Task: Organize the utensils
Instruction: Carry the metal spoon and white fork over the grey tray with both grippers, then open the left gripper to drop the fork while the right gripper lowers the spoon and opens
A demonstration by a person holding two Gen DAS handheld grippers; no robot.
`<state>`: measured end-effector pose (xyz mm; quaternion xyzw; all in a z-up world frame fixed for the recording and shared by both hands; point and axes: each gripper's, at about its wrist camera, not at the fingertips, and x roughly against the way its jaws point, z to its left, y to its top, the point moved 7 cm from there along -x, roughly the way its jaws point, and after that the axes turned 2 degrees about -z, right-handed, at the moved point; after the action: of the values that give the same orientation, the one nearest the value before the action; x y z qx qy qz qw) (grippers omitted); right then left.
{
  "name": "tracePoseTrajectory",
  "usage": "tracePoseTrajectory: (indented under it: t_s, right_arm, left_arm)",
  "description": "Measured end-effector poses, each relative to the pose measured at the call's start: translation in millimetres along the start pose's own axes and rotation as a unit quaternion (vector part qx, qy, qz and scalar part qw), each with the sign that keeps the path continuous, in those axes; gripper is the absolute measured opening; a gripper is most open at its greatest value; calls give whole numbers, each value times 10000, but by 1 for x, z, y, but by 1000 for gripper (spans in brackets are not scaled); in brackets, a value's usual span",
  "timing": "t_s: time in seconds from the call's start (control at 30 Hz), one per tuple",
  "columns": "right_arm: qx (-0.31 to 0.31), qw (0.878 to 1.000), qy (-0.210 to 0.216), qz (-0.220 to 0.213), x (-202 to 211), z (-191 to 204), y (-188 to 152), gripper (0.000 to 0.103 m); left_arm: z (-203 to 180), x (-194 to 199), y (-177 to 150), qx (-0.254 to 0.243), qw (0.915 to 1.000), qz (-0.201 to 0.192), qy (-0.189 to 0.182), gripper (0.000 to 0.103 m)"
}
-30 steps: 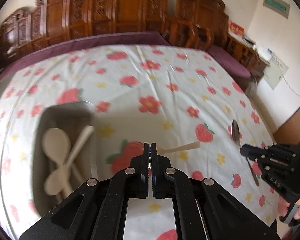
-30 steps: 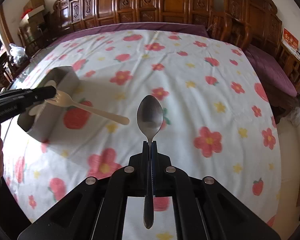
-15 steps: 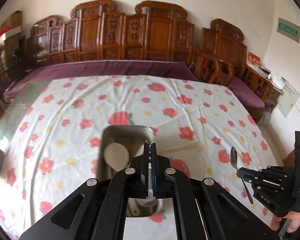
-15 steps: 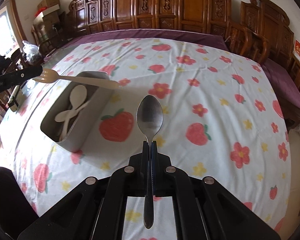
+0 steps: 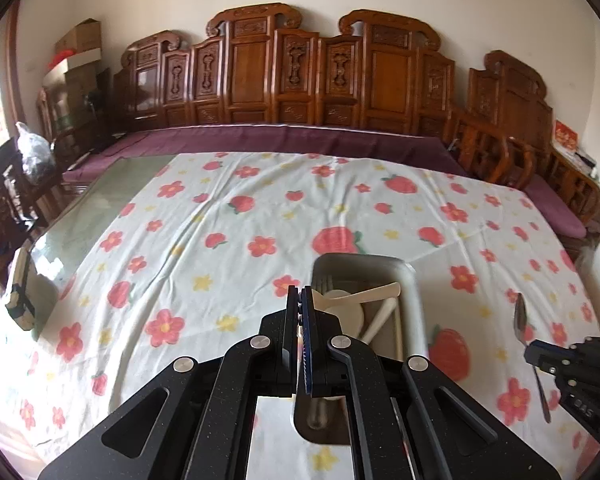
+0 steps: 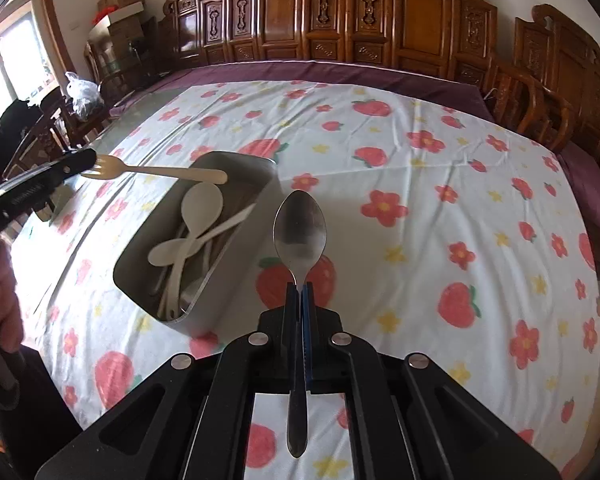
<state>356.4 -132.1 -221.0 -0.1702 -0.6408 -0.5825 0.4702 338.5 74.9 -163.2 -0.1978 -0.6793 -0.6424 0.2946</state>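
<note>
My left gripper was pinched tight on the tine end of a cream fork, whose handle reached out level above the near rim of the metal tin; in my right wrist view this sat at the upper left of the frame, the fork crossing over the tin's far end. In my left wrist view the same fork's handle stuck out to the right of my closed fingers, over the tin in the lower middle of the frame.

My right gripper was clamped on the neck of a steel spoon, bowl forward and up, handle running back between the jaws. It hung over the flowered tablecloth, just right of the tin.

Inside the tin lay cream spoons crossed over one another with other pale utensils I could not tell apart. A hand showed at the left edge.
</note>
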Motion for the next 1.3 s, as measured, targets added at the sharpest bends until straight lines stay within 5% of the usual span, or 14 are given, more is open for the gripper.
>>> tracePoseTrajectory:
  t_s: [0.33, 0.6, 0.7, 0.77, 1.3]
  right_arm:
    - [75, 9998, 205, -17, -18, 26, 29, 4]
    - [94, 9994, 333, 1, -33, 37, 42, 4]
    - [83, 9990, 429, 0, -39, 44, 46, 4]
    - [81, 9988, 485, 16, -44, 50, 47, 4]
    - [-12, 9969, 789, 47, -83, 105, 60, 4]
  left_arm:
    - [-14, -43, -27, -329, 9989, 298, 143, 1]
    - [-32, -51, -53, -588, 9945, 781, -364, 3]
    - [-26, -45, -50, -492, 9954, 726, -397, 8]
    - [-18, -38, -47, -345, 9960, 670, -477, 25]
    - [42, -16, -33, -198, 9987, 424, -211, 25]
